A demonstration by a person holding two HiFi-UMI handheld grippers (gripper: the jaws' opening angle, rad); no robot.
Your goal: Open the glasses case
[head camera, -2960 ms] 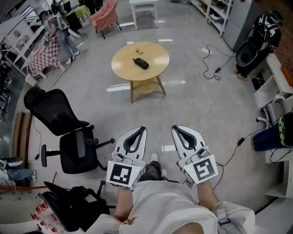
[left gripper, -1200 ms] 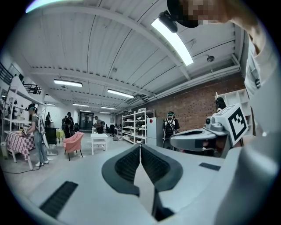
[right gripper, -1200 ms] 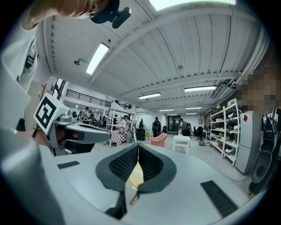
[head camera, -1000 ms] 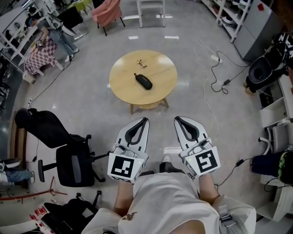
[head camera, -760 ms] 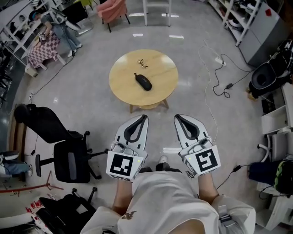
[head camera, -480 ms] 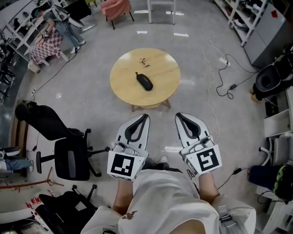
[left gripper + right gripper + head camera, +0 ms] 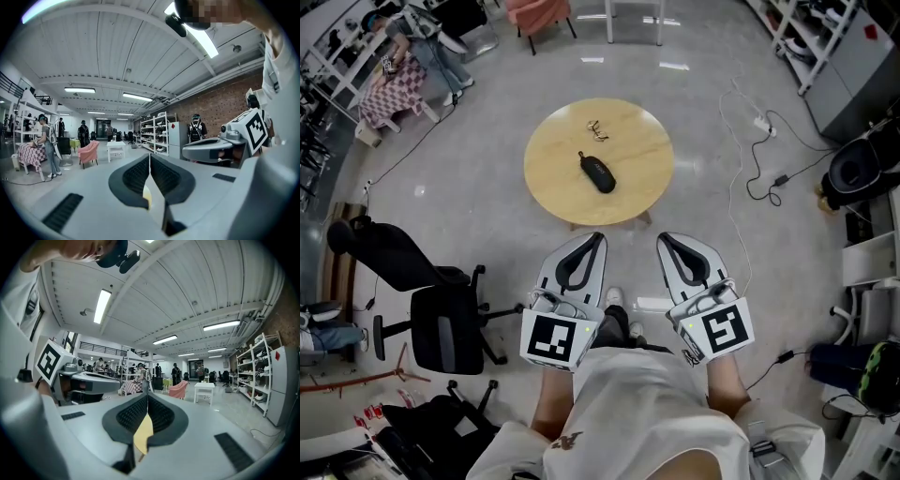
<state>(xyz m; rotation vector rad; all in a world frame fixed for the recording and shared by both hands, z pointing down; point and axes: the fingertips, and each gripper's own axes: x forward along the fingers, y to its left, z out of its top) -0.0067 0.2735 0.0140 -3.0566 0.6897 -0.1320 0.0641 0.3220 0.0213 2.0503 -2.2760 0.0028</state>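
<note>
Both hands held low in front of the body, side by side, forearms parallel, marker cubes up. Left gripper (image 7: 599, 236) and right gripper (image 7: 661, 236) point level toward the round wooden counter (image 7: 642, 187). Each gripper's own view shows the jaws pressed together at the tips with nothing between them.

Glasses case (image 7: 598, 172): dark, closed, lying slantwise near the counter's centre, a little toward its left edge. It sits ahead of the left gripper's tip and well apart from it, with the counter's near edge between them. It is farther from the right gripper. No contact.

A small item (image 7: 599, 127) lies by the counter's far edge, too small to identify.

Compared with a second ago, the counter's near edge sits closer to both tips. The jaws are unchanged.
</note>
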